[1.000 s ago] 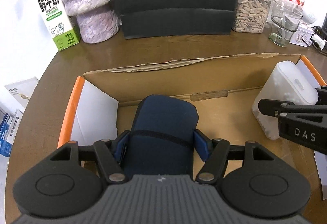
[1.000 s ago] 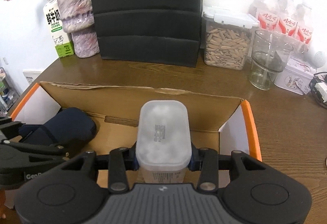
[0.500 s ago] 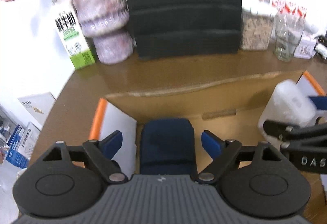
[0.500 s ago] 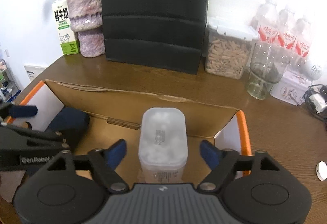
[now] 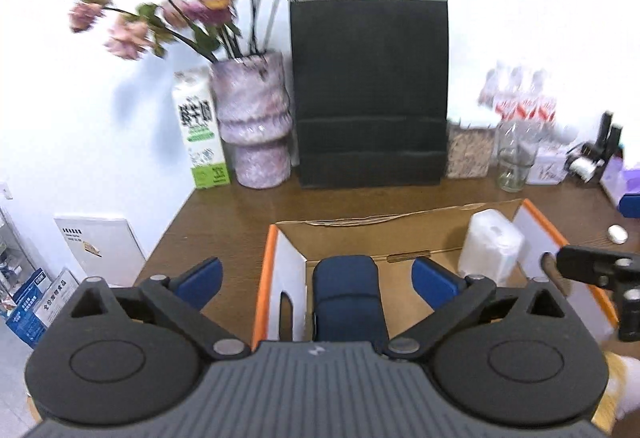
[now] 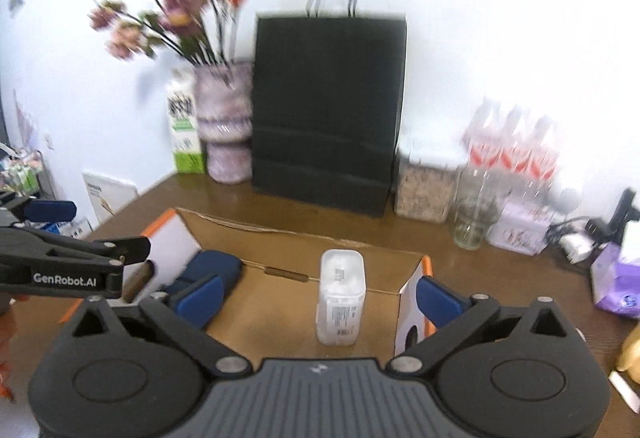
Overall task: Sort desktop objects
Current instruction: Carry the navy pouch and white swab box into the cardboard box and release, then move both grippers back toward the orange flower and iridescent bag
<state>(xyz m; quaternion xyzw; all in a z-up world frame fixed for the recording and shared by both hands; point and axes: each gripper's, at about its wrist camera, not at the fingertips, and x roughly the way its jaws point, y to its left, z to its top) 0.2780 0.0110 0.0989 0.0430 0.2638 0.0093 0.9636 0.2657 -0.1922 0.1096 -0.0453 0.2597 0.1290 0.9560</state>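
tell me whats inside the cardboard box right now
Inside the cardboard box are a dark blue pouch lying at one end and a white plastic container standing upright. The near part of the box floor is covered by the tool bodies, so it cannot be checked.

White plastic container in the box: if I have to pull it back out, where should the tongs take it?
Grip the white plastic container across its narrow upper body, coming down from above. It stands upright and apart from the navy pouch, and the cardboard box walls block a low side approach.
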